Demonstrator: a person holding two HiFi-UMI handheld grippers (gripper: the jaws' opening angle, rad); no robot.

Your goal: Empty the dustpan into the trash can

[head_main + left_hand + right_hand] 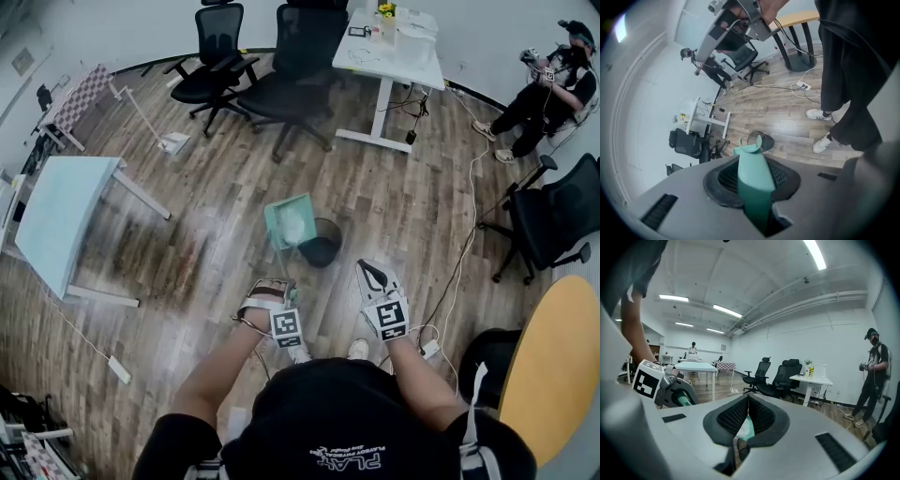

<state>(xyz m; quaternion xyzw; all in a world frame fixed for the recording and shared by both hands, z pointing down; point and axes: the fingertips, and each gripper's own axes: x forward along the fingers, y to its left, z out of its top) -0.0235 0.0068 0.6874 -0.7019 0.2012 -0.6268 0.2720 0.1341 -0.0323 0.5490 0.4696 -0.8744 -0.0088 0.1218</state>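
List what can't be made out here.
Contents of the dustpan: head view, small and blurred; left gripper view, its handle blocks the pan.
Inside of the trash can: head view, dark, partly covered by the dustpan.
Right gripper view: only a dustpan sliver shows past the right tool.

Dustpan [291, 220] blurred, its contents indiscernible; trash can [323, 246] left rim hidden behind it; handle's near end buried between left gripper [757, 183] jaws; yellow table [553, 366] cut by right edge.
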